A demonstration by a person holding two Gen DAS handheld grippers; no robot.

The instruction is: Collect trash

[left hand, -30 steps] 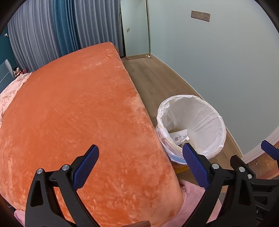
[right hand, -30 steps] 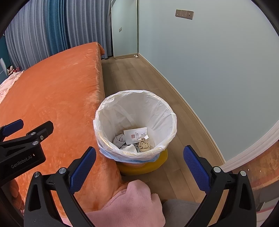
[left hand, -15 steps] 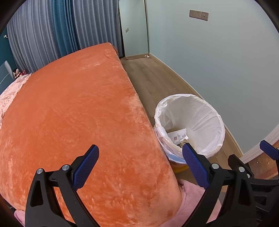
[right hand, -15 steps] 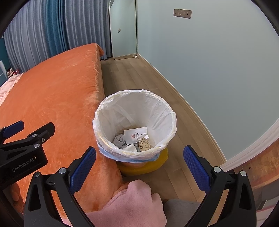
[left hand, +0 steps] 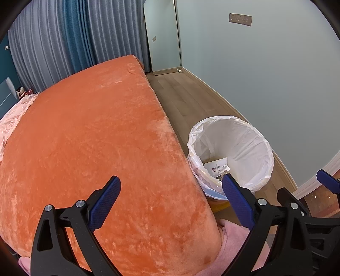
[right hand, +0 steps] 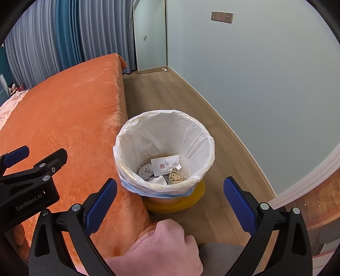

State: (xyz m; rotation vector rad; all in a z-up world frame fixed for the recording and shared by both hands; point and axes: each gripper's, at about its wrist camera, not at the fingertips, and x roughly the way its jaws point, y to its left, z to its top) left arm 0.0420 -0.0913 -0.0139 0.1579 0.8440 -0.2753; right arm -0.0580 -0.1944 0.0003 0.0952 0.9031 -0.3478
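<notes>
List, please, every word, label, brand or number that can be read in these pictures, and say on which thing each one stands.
"GenRobot.AI": white letters on the black body of the left gripper, seen from the right wrist.
White paper packet in the trash bin: a red square logo and small print, too small to read.
Wall switch plate: no text visible.
Nothing else carries readable text.

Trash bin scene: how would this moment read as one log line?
left tongs: open, empty, over orange bed | right tongs: open, empty, above lined trash bin | bin: paper card, crumpled scraps
</notes>
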